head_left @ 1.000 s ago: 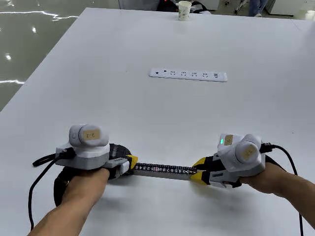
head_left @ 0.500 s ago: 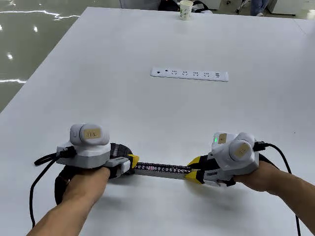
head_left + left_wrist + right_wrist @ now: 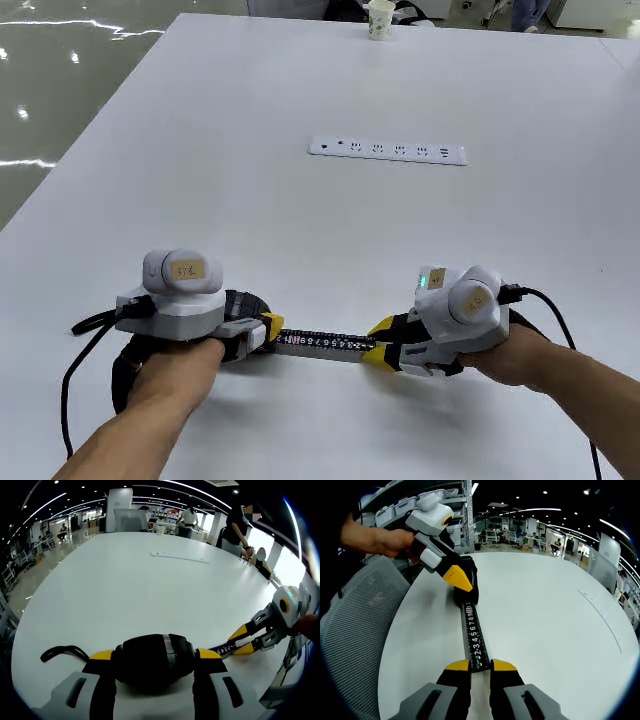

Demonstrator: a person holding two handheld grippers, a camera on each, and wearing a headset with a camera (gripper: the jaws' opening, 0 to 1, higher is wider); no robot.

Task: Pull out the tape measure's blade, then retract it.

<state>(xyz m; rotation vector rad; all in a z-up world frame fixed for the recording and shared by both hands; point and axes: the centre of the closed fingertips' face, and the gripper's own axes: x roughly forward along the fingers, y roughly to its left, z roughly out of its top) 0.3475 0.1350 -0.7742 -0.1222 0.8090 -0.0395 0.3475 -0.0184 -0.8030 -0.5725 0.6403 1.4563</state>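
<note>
while left claw (image 3: 267,328) clamps rounded case (image 3: 152,662), right claw (image 3: 480,666) pinches flat blade (image 3: 474,640)

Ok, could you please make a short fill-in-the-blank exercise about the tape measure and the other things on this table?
1. The left gripper is shut on the tape measure's ____ case.
2. The right gripper is shut on the end of the blade, which shows printed ____.
3. Beyond the power strip, a paper cup stands at the table's ____ edge.

Missing words: black; numbers; far.
</note>
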